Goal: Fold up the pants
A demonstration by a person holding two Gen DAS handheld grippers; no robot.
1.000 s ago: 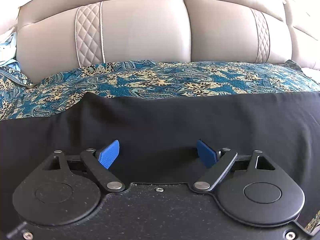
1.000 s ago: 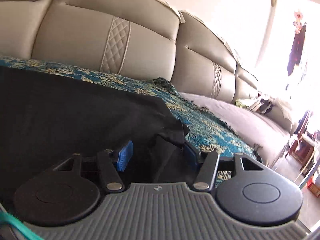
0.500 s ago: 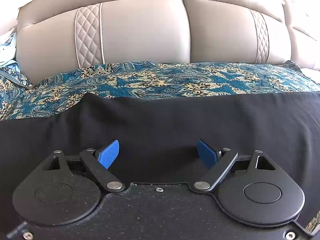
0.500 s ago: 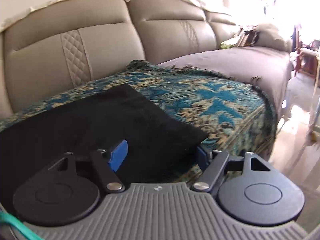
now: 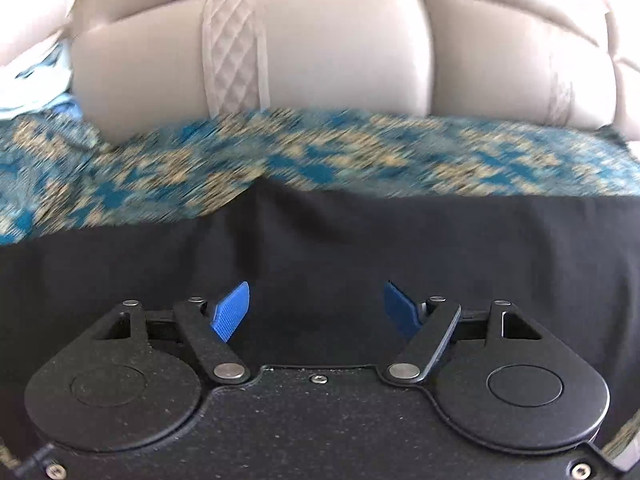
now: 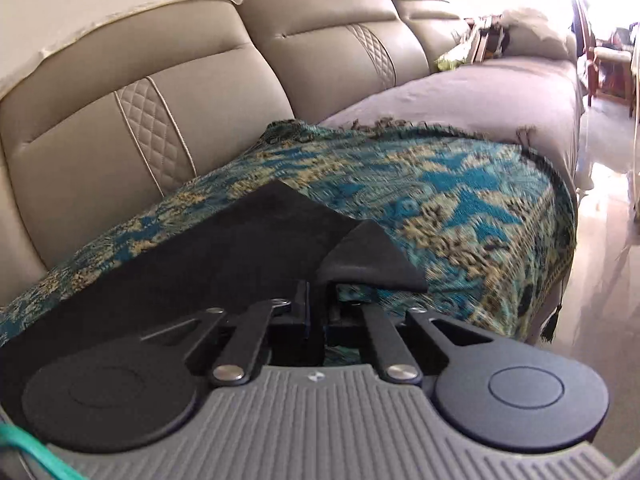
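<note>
Black pants (image 5: 360,240) lie flat on a teal and gold patterned throw (image 5: 280,152) over the sofa seat. My left gripper (image 5: 316,304) hovers low over the cloth. Its blue pads (image 5: 232,312) stand well apart and the jaws are closing, with black fabric beneath them but nothing pinched. In the right wrist view the pants (image 6: 240,248) end at a corner near the seat's front. My right gripper (image 6: 316,292) is shut on that corner (image 6: 372,256), which is raised and folded back off the throw (image 6: 460,200).
Beige leather sofa backs (image 6: 220,92) rise behind the throw. A grey cover (image 6: 480,88) runs along the seat to the right, with clutter (image 6: 480,44) at its far end. Shiny floor (image 6: 600,240) drops off past the seat's front edge. Light blue cloth (image 5: 36,92) sits at far left.
My right jaws have closed on the pants' corner and lifted it. My left pads have drawn a little closer together, and the left view has shifted and blurred.
</note>
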